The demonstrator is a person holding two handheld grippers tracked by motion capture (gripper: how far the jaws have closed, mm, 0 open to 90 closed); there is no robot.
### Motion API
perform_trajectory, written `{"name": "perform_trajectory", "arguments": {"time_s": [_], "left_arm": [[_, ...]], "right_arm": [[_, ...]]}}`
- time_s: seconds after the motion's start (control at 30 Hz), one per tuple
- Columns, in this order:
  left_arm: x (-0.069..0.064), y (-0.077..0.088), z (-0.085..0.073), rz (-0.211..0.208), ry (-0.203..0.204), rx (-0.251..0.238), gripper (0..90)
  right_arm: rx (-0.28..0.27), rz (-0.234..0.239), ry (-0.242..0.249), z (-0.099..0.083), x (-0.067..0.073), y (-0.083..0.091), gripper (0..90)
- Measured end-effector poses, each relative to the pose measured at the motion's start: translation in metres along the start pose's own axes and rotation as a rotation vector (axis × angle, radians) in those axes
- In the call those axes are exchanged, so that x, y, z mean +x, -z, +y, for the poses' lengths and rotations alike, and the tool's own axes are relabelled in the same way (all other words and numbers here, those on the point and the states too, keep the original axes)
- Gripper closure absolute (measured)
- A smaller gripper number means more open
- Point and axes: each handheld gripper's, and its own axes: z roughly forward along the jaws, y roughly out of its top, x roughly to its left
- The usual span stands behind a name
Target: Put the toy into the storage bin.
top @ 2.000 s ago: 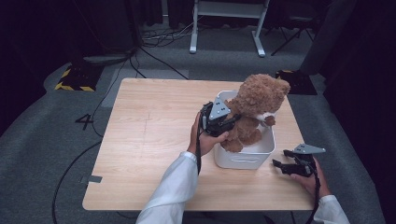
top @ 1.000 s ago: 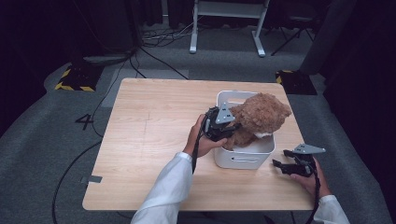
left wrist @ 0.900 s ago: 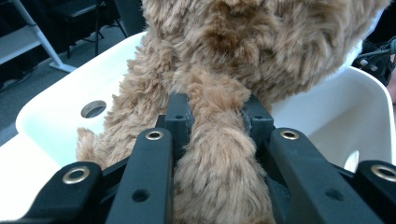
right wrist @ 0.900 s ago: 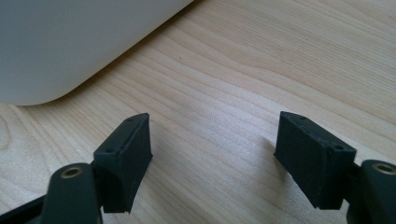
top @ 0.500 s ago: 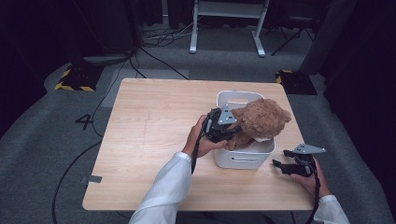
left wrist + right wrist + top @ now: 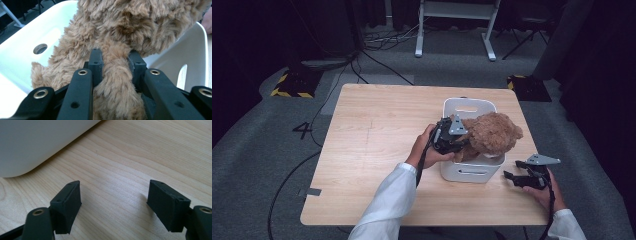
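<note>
A brown plush teddy bear [image 6: 490, 135] lies tipped over in a white plastic bin [image 6: 467, 106] on the wooden table. My left gripper [image 6: 458, 140] is at the bin's left rim and is shut on the bear. In the left gripper view its two black pads squeeze a furry limb of the bear [image 6: 115, 72], with the bin's white wall [image 6: 25, 52] behind. My right gripper [image 6: 512, 178] rests low on the table to the right of the bin, open. In the right gripper view, my right gripper [image 6: 113, 200] has only bare wood between its fingers.
The light wooden table [image 6: 372, 135] has free room on its left half. The bin's corner [image 6: 37, 147] is close in front of the right gripper. Past the far edge a white stand [image 6: 454, 25] and cables lie on the grey carpet.
The bear has gone from sitting upright above the bin to lying lower and tipped to the right inside it, with the left gripper sinking along with it. The right gripper has stayed put.
</note>
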Motion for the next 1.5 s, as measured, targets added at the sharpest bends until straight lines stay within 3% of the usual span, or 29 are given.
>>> {"name": "perform_trajectory", "arguments": {"time_s": [0.37, 0.6, 1.5], "left_arm": [[-0.0015, 0.0008, 0.0025, 0.035, -0.023, 0.102, 68.7], [0.0007, 0.0003, 0.0017, 0.028, -0.024, 0.128, 69.4], [0.0032, 0.0082, -0.0001, 0.008, 0.014, 0.077, 63.4]], "right_arm": [[0.000, 0.000, 0.000, 0.0000, 0.0000, 0.0000, 26.9], [0.000, -0.001, 0.000, 0.0000, 0.0001, 0.0000, 26.9], [0.000, 0.001, 0.000, 0.0000, 0.0000, 0.0000, 26.9]]}}
